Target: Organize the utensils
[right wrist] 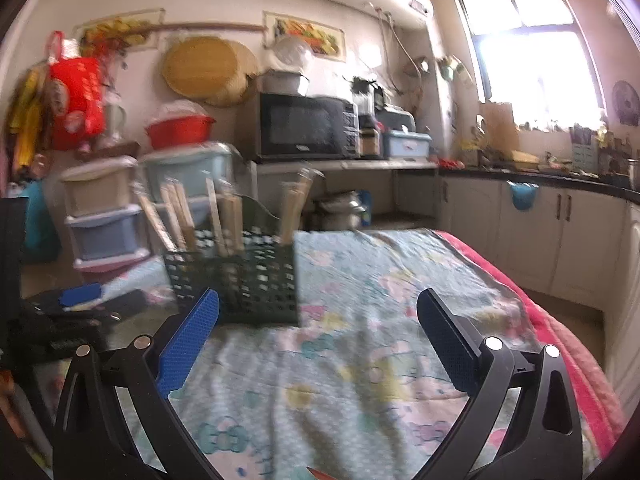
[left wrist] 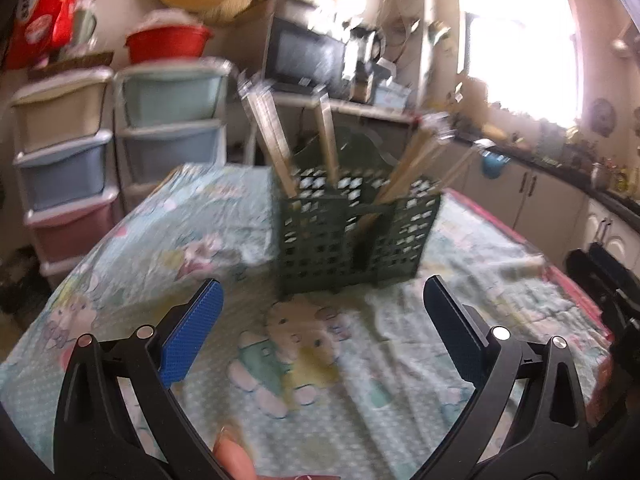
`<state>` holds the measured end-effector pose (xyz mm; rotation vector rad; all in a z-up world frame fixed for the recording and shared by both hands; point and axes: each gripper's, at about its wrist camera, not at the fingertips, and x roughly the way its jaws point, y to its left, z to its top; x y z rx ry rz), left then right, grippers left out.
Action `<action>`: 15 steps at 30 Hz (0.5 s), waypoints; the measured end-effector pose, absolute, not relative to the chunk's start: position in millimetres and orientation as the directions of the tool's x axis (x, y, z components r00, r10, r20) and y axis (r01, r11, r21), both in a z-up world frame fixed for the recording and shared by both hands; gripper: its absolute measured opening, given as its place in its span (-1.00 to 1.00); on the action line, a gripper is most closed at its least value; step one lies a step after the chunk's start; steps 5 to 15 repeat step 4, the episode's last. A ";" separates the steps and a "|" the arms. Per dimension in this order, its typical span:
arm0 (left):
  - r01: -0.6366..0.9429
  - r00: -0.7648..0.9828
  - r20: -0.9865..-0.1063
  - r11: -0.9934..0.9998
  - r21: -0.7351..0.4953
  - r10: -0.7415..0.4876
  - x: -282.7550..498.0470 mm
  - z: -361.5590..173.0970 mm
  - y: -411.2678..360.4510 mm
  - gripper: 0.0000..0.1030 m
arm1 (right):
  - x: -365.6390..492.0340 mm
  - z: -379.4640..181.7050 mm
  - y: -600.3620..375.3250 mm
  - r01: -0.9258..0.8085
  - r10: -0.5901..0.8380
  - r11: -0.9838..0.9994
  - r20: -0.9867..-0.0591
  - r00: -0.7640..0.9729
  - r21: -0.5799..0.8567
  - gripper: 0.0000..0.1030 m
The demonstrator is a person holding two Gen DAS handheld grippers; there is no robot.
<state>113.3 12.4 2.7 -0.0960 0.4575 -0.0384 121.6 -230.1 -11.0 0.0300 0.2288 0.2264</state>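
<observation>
A dark green lattice utensil holder (left wrist: 352, 236) stands upright on the cartoon-print tablecloth (left wrist: 168, 224), with several pale wooden chopsticks (left wrist: 276, 148) leaning in its compartments. My left gripper (left wrist: 323, 288) is open just in front of the holder, nothing between its blue pads. In the right wrist view the holder (right wrist: 240, 280) sits left of centre, its chopsticks (right wrist: 224, 216) blurred. My right gripper (right wrist: 319, 296) is open and empty over the cloth, to the right of the holder. A pale stick-like item (left wrist: 520, 266) lies blurred on the cloth at right.
Stacked plastic drawers (left wrist: 68, 168) stand beyond the table's far left. A microwave (right wrist: 304, 126) sits on a shelf behind. Cabinets and a cluttered counter (right wrist: 560, 184) run along the right. The table's pink edge (right wrist: 560, 332) drops off on the right. A fingertip (left wrist: 232, 456) shows below.
</observation>
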 end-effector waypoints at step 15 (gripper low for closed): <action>-0.124 0.832 -0.553 0.987 -0.099 0.049 143.5 6.4 69.6 0.80 | 164.1 -6.0 -250.2 -0.033 0.001 0.996 -0.355 0.935 -0.085 0.87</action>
